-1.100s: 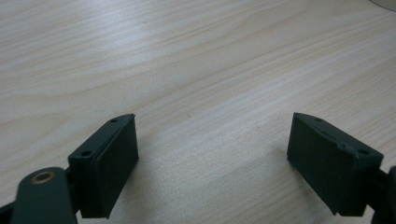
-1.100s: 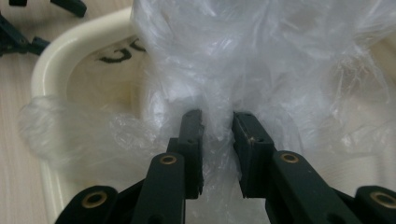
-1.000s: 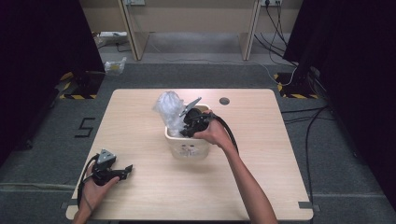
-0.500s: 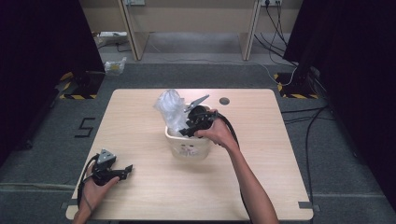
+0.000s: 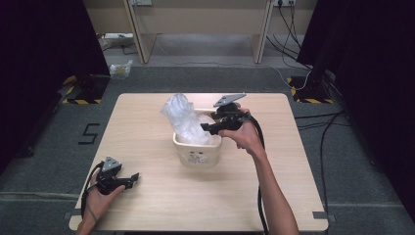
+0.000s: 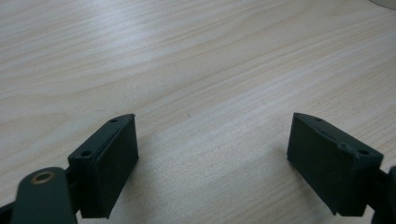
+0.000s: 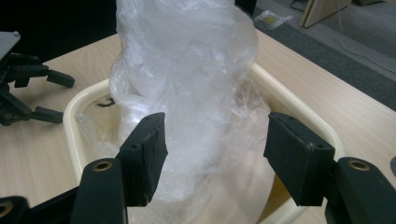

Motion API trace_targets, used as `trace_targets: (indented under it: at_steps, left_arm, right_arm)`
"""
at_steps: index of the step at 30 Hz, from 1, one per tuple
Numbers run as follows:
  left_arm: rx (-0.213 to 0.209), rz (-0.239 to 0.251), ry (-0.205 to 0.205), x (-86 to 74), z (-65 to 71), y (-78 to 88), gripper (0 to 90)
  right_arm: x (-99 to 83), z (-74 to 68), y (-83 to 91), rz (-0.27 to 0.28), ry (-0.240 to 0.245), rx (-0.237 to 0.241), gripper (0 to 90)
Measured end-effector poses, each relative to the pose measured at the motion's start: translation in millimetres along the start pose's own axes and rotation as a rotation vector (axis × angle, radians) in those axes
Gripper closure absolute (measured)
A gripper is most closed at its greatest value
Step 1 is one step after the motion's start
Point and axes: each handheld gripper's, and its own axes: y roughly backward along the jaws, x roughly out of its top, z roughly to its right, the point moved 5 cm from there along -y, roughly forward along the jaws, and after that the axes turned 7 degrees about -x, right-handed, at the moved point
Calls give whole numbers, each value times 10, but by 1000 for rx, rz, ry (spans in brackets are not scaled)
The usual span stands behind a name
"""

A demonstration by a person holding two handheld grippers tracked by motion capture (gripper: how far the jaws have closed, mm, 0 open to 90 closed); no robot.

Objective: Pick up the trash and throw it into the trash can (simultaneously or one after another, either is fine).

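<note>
1. Pale wood of the table (image 5: 147, 122) was seen bare along its left side, and the left gripper (image 5: 128, 179) was held just above it near the front left corner, its jaws spread wide with nothing between them.
2. Open tabletop was left between that gripper and the cream bin (image 5: 195, 149) at the middle, the two well apart.
3. Clear plastic bag (image 5: 183, 117) was seen bunched and standing up out of the bin, leaning past its rear left rim; what the bin held beneath could not be made out.
4. Over the bin's right rim the right gripper (image 5: 208, 128) was held; its jaws had just been opening and were released, the bag's film lying between the pads, apart from them.
5. Bare wood was left to the right, up to the table's edge.
</note>
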Motion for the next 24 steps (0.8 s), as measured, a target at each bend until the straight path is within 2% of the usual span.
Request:
trace_targets:
  at_steps: [9, 14, 21, 24]
  left_arm:
    - [1, 0, -1, 0, 0, 0, 154]
    - [6, -2, -1, 0, -1, 0, 151]
    - [6, -2, 0, 0, -2, 0, 149]
    - [6, -2, 0, 2, -3, -5, 146]
  right_arm:
    - [-98, 78, 69, 43, -55, -24, 383]
    - [-138, 147, 179, 87, -85, -37, 381]
    - [-313, 330, 370, 110, -129, -87, 375]
    - [-394, 412, 439, 132, -167, -107, 375]
